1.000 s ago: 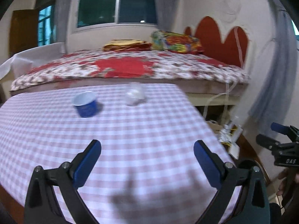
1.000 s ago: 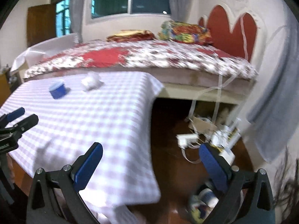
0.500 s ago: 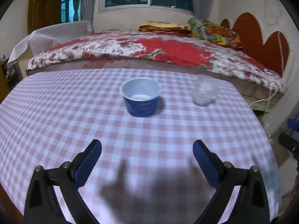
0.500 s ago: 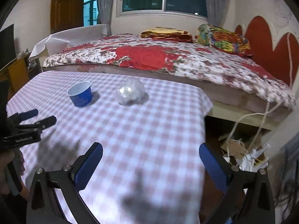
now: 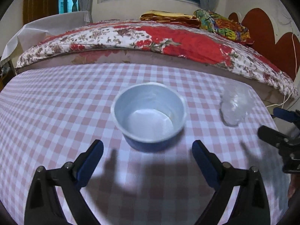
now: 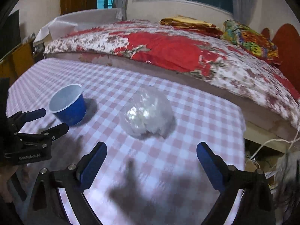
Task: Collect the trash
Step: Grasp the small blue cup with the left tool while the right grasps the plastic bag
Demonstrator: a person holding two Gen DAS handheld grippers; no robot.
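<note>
A blue paper cup point(image 5: 149, 115), white inside and empty, stands upright on the pink checked tablecloth point(image 5: 56, 108). My left gripper point(image 5: 147, 147) is open and empty, just short of the cup, its fingers wider than the cup. A crumpled clear plastic bag point(image 6: 147, 112) lies to the cup's right; it also shows in the left wrist view point(image 5: 233, 106). My right gripper point(image 6: 151, 150) is open and empty, close in front of the bag. The cup also shows in the right wrist view point(image 6: 68, 105), with the left gripper point(image 6: 46, 119) beside it.
A bed with a red floral cover point(image 6: 178, 50) runs along the table's far edge. The table's right edge point(image 6: 242, 131) drops to a floor with cables and boxes point(image 6: 262, 161). The right gripper point(image 5: 275, 121) shows at the right of the left wrist view.
Both grippers have moved forward over the table. The left one has closed in on the cup, the right one on the plastic bag. Both stayed open.
</note>
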